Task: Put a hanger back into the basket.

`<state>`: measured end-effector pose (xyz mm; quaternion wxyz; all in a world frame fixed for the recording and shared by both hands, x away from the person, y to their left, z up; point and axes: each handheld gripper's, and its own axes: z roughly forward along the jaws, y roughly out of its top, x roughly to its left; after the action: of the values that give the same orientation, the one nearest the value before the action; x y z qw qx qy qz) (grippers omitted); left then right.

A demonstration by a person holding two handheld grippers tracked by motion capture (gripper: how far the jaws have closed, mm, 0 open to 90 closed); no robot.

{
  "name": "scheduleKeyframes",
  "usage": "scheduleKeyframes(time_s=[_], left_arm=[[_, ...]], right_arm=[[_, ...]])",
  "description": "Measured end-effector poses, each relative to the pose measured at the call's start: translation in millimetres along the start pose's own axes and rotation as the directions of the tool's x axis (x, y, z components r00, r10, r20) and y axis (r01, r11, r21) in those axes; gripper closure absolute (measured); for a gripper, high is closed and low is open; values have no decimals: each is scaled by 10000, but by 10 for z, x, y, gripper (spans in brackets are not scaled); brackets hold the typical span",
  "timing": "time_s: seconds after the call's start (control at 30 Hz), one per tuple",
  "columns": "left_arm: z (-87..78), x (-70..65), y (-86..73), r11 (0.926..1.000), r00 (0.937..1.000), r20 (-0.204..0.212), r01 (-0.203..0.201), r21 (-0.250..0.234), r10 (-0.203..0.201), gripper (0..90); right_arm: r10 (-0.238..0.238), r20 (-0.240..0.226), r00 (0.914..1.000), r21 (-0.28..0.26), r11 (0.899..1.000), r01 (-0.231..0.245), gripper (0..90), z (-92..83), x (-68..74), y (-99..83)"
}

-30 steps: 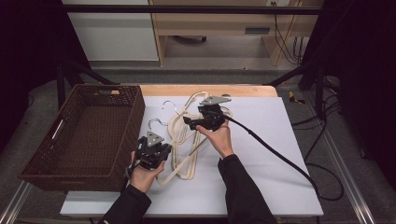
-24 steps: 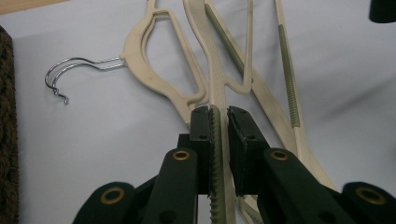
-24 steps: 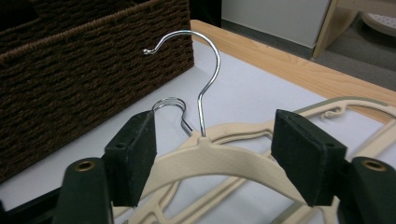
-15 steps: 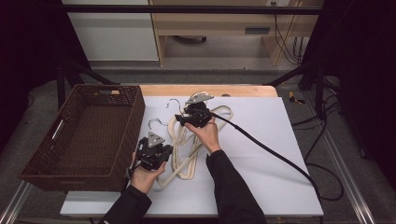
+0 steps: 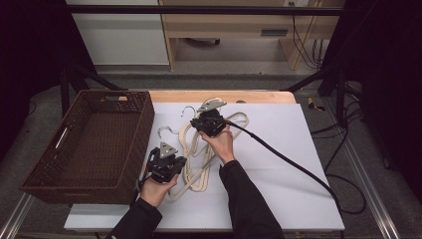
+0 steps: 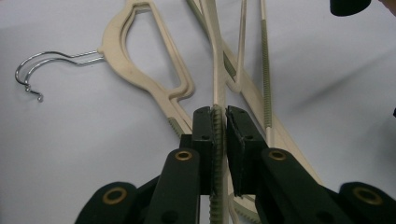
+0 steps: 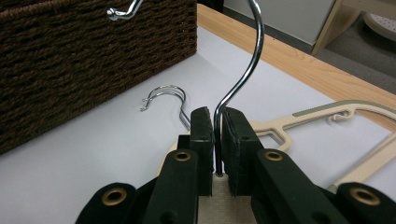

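Note:
Several cream plastic hangers (image 5: 195,167) with metal hooks lie tangled on the white table top (image 5: 278,164). My left gripper (image 5: 166,160) is at the near left of the pile, and in the left gripper view it (image 6: 218,113) is shut on the ribbed arm of one hanger (image 6: 215,70). My right gripper (image 5: 208,122) is at the far end of the pile. In the right gripper view it (image 7: 215,115) is shut on the shank of a steel hook (image 7: 247,65), which rises upright from the cream hanger neck between the jaws.
A dark brown wicker basket (image 5: 134,124) stands at the table's left side, close to the hangers; its wall (image 7: 70,60) looms left of my right gripper. Two stacked hooks (image 7: 164,95) lie on the table beside it. A black cable (image 5: 288,159) trails right.
My right gripper has moved a little to the left and farther away over the pile, then held still. The left gripper has stayed where it was.

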<state>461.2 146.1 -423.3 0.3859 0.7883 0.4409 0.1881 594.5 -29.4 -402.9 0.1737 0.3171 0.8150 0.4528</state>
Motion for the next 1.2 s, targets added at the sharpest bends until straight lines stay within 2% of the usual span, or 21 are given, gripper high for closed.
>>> scheduleKeyframes(time_s=[0.03,0.07,0.17,0.23,0.3,0.4,0.53,0.6,0.63,0.7,0.73,0.8,0.87,0.97,1.0,1.07,1.2], left_arm=[[3,4,5,10000,9999,129,85,-47,-85,811],[3,18,18,10000,9994,329,65,-23,-64,738],[9,49,79,10000,9959,906,77,-32,-74,685],[25,68,143,9999,9892,1468,-35,101,20,671],[50,64,197,9997,9861,1652,-186,153,158,657],[122,74,276,9994,9870,1588,-284,213,247,624],[242,126,368,9994,9861,1651,-221,248,177,642],[279,138,394,9995,9840,1776,-199,231,155,666],[288,137,399,9996,9851,1711,-226,144,198,691],[282,147,410,9999,9814,1917,-95,66,81,748],[278,139,412,10000,9816,1911,-53,-3,52,815],[262,121,413,9999,9839,1784,-107,-65,117,829],[246,122,411,9999,9846,1748,24,-121,-2,853],[193,134,410,9991,9827,1840,264,-328,-199,864],[170,120,412,9988,9851,1705,283,-399,-211,865],[123,104,416,9983,9867,1612,284,-518,-197,866],[1,108,422,9972,9845,1741,342,-661,-223,866]], right_arm=[[58,30,10000,42,10000,-58,829,-13,10,5],[-62,47,10000,79,9999,62,830,-34,16,11],[-182,-14,9998,111,9998,182,830,-70,51,11],[-204,-85,9998,102,9997,204,830,-81,64,11],[-215,-179,9996,23,9998,215,830,-98,91,11],[-308,-263,9992,-18,9995,307,830,-126,118,13],[-439,-394,9983,-67,9990,437,830,-185,149,22],[-464,-436,9980,-76,9989,461,830,-218,165,26],[-474,-469,9978,-92,9989,470,830,-233,173,27],[-550,-473,9974,-165,9984,543,831,-252,177,29],[-494,-483,9976,-184,9987,485,831,-269,177,30],[-477,-509,9976,-250,9986,465,831,-276,174,29],[-440,-533,9976,-371,9984,420,829,-315,170,21],[-448,-564,9974,-487,9979,421,823,-362,175,23],[-439,-608,9972,-603,9974,402,790,-389,178,25],[-370,-668,9971,-809,9962,316,662,-460,194,31],[-382,-759,9964,-1192,9925,290,475,-675,231,23]])
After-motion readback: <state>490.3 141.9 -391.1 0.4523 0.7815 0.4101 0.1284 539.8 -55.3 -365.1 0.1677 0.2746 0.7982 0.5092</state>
